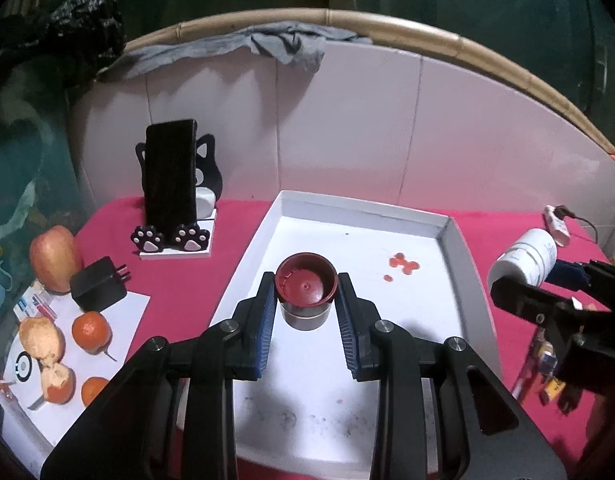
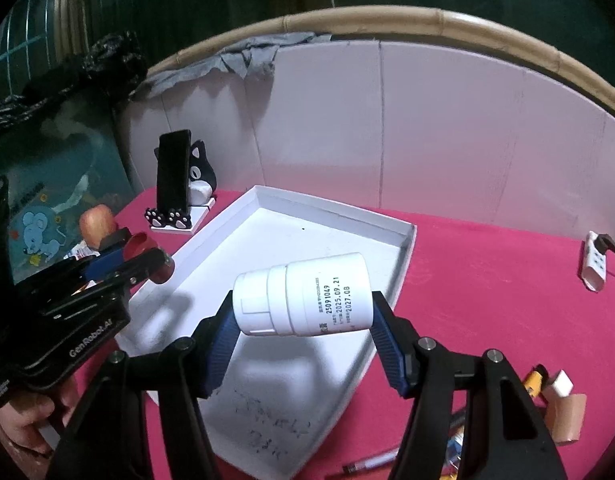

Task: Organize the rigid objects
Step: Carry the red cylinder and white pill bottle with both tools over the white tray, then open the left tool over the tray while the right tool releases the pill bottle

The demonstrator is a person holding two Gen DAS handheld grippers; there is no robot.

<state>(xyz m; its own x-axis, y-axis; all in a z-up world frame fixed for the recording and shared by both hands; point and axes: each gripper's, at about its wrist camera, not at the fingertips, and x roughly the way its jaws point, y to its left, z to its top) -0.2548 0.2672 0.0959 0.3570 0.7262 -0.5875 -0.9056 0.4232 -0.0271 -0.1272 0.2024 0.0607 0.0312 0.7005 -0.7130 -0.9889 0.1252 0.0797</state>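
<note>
Over the white tray [image 1: 455, 264] on the pink cloth [image 1: 179, 280], we've got both grippers loaded. Left gripper [image 1: 306, 294] is clamped on a dark red cap [image 1: 306, 284], open side up, w/ the tray floor behind it. Right gripper [image 2: 301, 312] pinches a white bottle [image 2: 303, 294] sideways, lid to the left, above the tray's near end. Phone stand [image 1: 175, 196] sits by the back wall.

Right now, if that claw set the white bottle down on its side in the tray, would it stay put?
Probably not: the white bottle is a smooth cylinder, so it would likely roll on the flat tray. It looks like stiff plastic, unlikely to dent. Its walls seem slick, so the right claw could slip.
</note>
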